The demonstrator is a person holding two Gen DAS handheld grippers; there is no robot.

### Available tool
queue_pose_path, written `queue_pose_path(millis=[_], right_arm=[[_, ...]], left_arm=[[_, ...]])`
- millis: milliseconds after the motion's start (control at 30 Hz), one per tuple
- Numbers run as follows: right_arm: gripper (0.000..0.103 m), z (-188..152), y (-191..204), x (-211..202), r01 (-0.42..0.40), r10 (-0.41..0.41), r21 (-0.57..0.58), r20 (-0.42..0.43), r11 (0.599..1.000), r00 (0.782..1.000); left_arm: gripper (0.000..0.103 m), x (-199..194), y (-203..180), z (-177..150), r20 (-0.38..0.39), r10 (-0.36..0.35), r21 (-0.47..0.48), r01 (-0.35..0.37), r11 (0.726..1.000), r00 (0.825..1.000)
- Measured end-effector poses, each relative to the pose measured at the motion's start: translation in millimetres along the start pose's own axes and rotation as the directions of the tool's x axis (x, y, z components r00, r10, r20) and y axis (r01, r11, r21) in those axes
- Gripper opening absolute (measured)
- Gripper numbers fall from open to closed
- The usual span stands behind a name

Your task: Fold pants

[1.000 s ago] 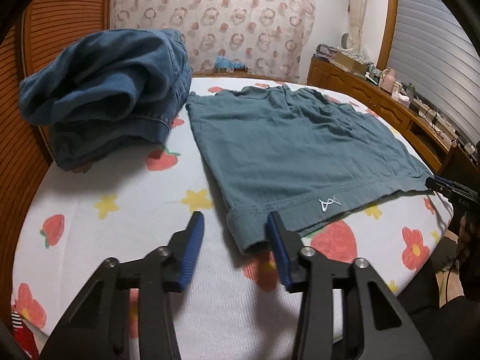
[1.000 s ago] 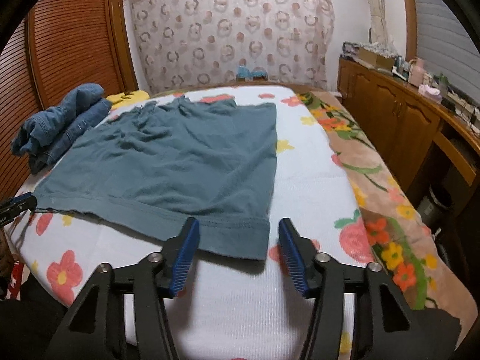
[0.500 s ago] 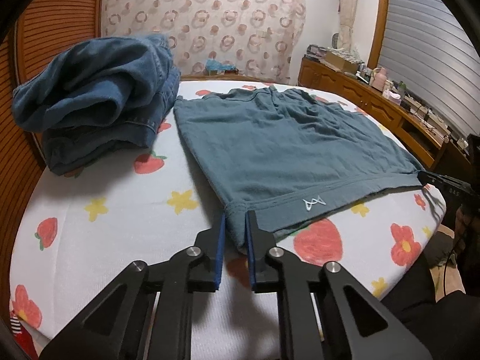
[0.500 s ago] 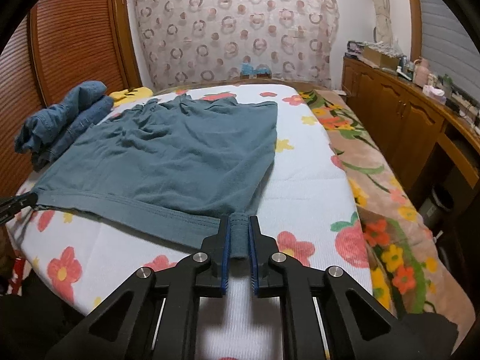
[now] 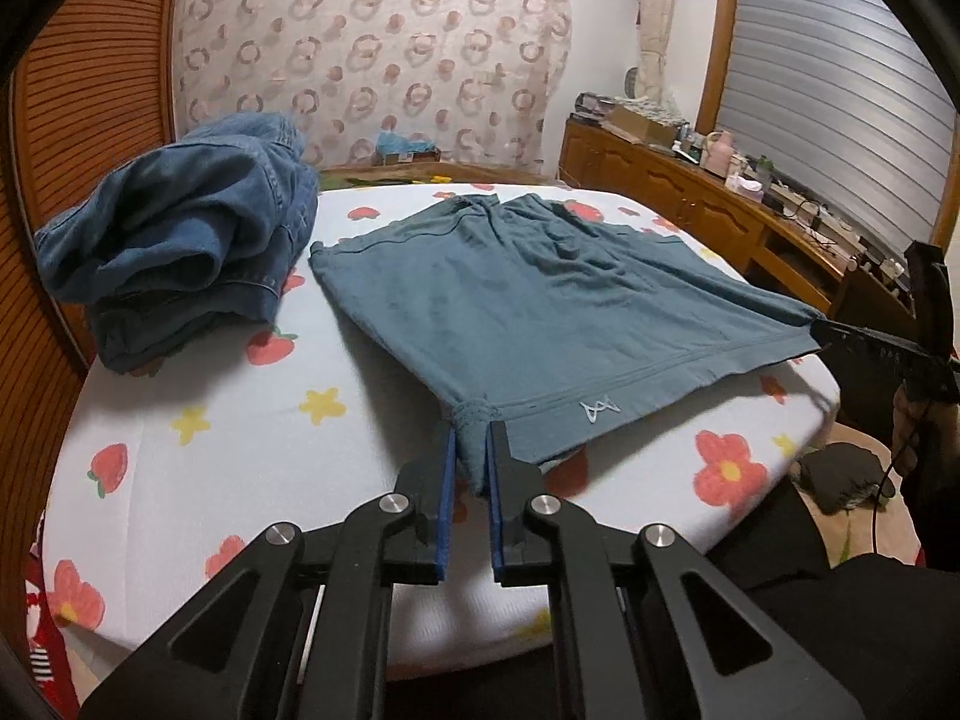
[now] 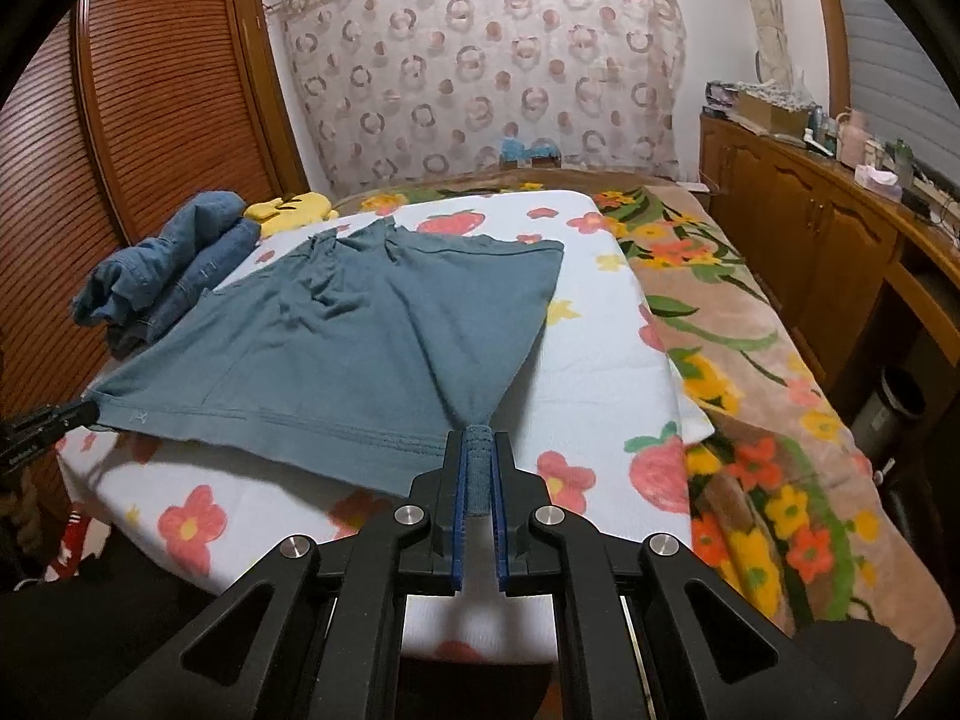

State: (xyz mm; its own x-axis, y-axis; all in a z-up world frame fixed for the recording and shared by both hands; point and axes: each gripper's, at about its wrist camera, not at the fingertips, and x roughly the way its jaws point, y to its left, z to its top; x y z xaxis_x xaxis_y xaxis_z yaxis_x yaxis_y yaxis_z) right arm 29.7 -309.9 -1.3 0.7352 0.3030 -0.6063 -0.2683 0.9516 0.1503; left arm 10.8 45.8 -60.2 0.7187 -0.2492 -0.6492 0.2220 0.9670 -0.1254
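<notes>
Teal pants [image 5: 540, 300] [image 6: 360, 348] lie spread on the flowered bed, and their near hem hangs lifted and stretched between my two grippers. My left gripper [image 5: 471, 435] is shut on the hem's left corner, beside a small white logo [image 5: 597, 408]. My right gripper [image 6: 478, 441] is shut on the hem's right corner, with the cloth bunched between its blue pads. The right gripper's tip [image 5: 840, 333] shows at the far right of the left wrist view. At the left edge of the right wrist view, the left gripper's tip [image 6: 66, 417] is visible. The far part of the pants rests flat and wrinkled.
A heap of blue jeans [image 5: 192, 234] [image 6: 168, 276] sits on the bed to the left of the pants. A yellow cushion [image 6: 294, 207] lies behind it. A wooden slatted wardrobe [image 6: 156, 108] stands at the left, and a cluttered wooden sideboard [image 6: 828, 228] runs along the right.
Both grippers went from open around the hem corners to shut on them. They have since risen, lifting the near hem off the bed and pulling it taut.
</notes>
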Motion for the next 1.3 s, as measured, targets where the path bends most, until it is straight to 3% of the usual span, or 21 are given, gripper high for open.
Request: queue_pose_path(millis=[267,433,633,667,733,867,933,1033,1300], right_arm=[[0.007,4,3,-19,-0.030,0.030,-0.014,0.038,0.999,0.999],[0.007,4,9,-6,-0.064,0.065,-0.029,0.058,0.998,0.996],[0.007,12,23,14,-0.120,0.124,-0.063,0.070,0.991,0.990],[0.007,15,27,16,-0.126,0.131,-0.069,0.073,0.990,0.989],[0.007,17,34,19,-0.144,0.150,-0.080,0.077,0.986,0.986],[0.007,22,46,27,-0.177,0.185,-0.106,0.076,0.979,0.980],[0.007,24,53,32,-0.192,0.202,-0.124,0.071,0.974,0.977],[0.007,28,63,38,-0.221,0.232,-0.147,0.061,0.964,0.971],[0.007,39,107,57,-0.322,0.335,-0.237,0.016,0.917,0.942]], left_arm=[[0.010,-1,-5,0,-0.019,-0.003,0.020,0.003,1.000,1.000],[0.011,2,0,1,-0.026,0.007,0.016,-0.007,1.000,1.000],[0.020,-6,4,7,0.005,0.051,0.034,-0.051,0.998,0.999],[0.022,-8,6,9,0.012,0.060,0.034,-0.060,0.998,0.998],[0.041,-11,10,9,0.022,0.064,0.025,-0.065,0.998,0.998],[0.058,-9,20,11,0.026,0.094,0.007,-0.094,0.996,0.995],[0.074,-9,24,11,0.030,0.100,0.001,-0.100,0.995,0.995],[0.079,-5,30,13,0.036,0.097,-0.012,-0.097,0.995,0.995],[0.081,2,42,13,0.037,0.111,-0.034,-0.110,0.993,0.993]])
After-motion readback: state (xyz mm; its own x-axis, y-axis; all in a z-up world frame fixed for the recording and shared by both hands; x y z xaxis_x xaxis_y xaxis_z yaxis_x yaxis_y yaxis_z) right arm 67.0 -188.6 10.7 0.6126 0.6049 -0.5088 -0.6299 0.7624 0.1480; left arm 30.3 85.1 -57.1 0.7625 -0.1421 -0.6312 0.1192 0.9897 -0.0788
